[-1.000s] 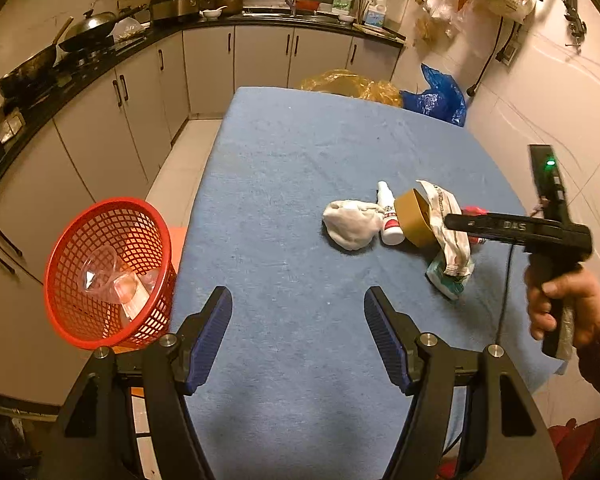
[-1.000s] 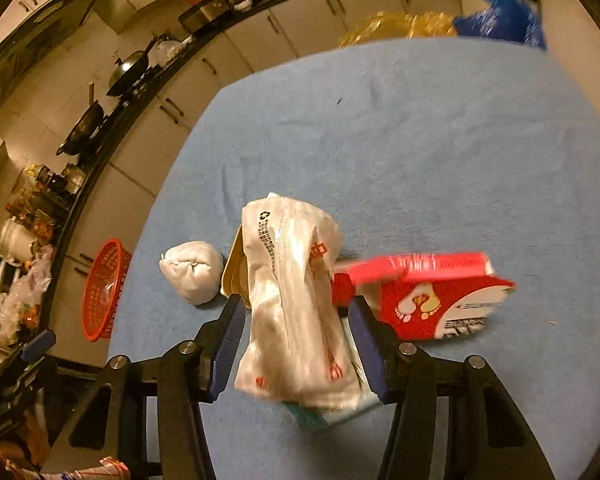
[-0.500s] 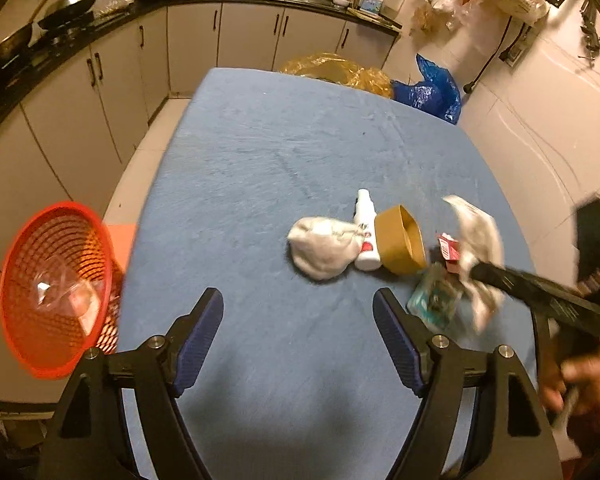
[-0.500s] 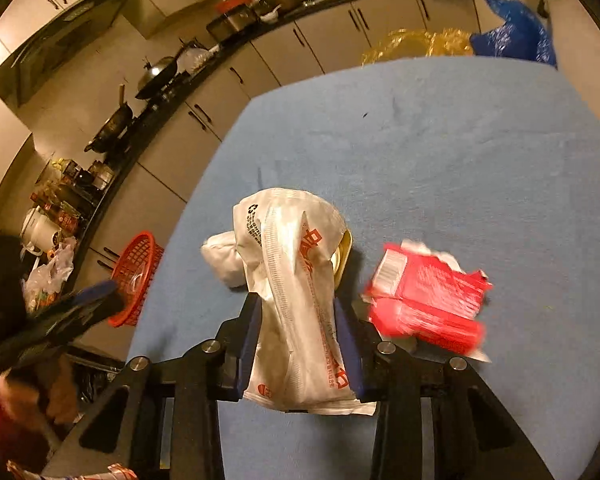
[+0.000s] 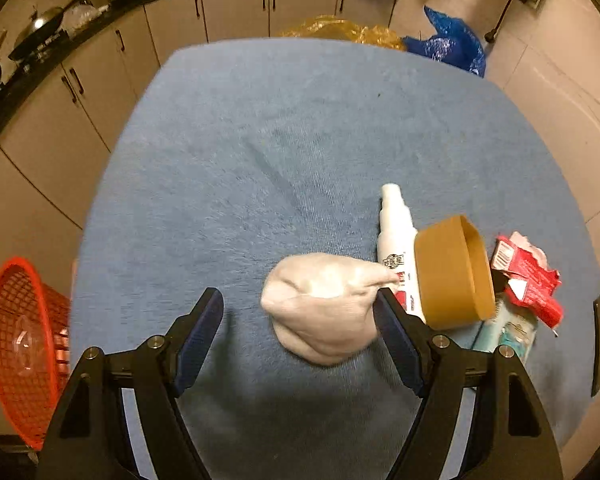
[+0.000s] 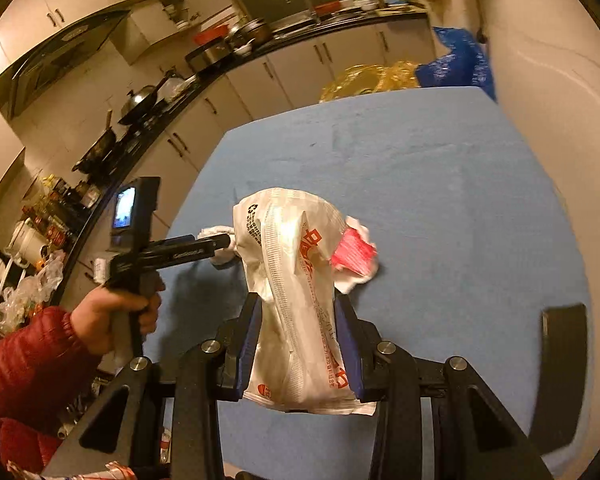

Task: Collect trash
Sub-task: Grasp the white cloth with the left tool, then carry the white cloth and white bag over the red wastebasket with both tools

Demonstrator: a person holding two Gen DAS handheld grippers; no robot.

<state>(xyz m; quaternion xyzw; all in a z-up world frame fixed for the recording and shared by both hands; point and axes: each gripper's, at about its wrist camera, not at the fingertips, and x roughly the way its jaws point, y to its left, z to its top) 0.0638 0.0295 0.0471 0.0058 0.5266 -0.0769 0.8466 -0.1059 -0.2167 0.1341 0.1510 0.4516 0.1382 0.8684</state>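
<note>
Up off the table (image 6: 440, 184), the right gripper (image 6: 300, 344) is clamped on a crinkled white plastic bag (image 6: 296, 280) with red print, its dark blue pads pressing both sides so the thin film bulges above and below them. Its jaws have been closing within the last second and now hold steady on the bag. Behind the bag a crumpled red wrapper (image 6: 354, 254) lies on the blue cloth, and the far half of the table is bare fuzzy fabric out to its rounded edge.

Lower down, the left gripper (image 5: 298, 320) stands released, its jaws having just widened, with a soft, pale wad of paper (image 5: 324, 308) lying between the fingers; the right finger sits just beside the wad's pointed tip, the left finger well apart. Next to the wad lie a smooth white spray bottle (image 5: 394, 232) and a tan paper cup (image 5: 452, 272) on its side, then the red wrapper (image 5: 528, 276) near the right edge. A red mesh basket (image 5: 20, 344) of rigid plastic stands off the table's left edge. A hand (image 6: 112, 316) in a red puffy sleeve (image 6: 24, 364) grips the left tool.
</note>
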